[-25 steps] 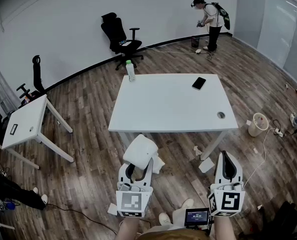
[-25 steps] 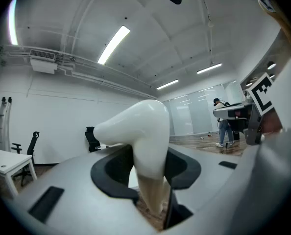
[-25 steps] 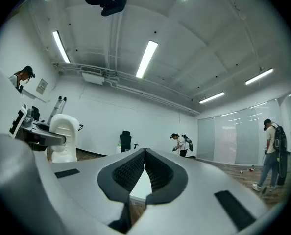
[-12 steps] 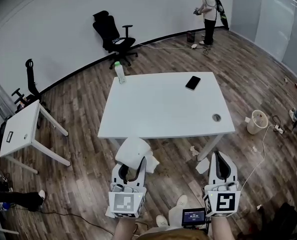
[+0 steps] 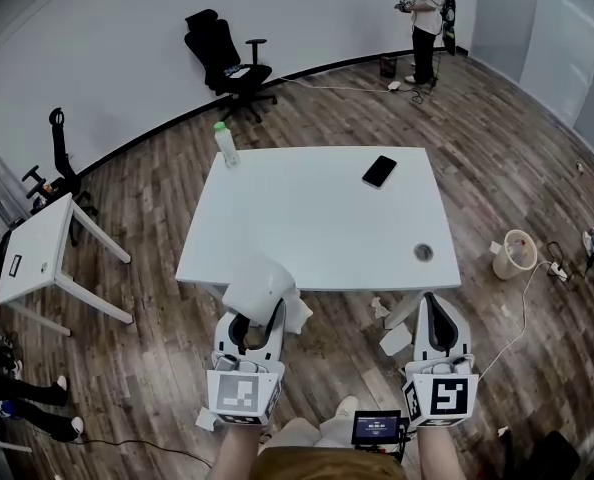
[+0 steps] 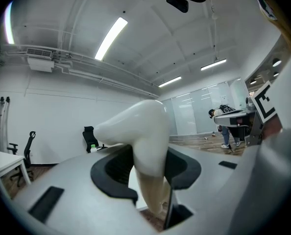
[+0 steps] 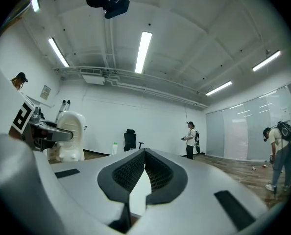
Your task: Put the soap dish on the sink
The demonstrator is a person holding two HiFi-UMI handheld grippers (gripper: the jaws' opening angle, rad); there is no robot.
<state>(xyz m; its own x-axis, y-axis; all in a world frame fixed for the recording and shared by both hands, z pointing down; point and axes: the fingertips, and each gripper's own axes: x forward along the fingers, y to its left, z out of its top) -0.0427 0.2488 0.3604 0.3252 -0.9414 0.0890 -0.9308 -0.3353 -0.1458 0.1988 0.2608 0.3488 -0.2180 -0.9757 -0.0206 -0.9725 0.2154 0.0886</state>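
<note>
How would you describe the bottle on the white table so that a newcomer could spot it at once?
Find the large white rectangular table in the middle of the wood-floored room. At its far left corner stands a small clear plastic bottle with a green cap. It is the only upright thing there; the flat black smartphone lies toward the far right.

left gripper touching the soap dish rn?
Touching. The left gripper view shows the white soap dish clamped in the left gripper, with both jaws pressed against the dish's sides and no gap.
</note>
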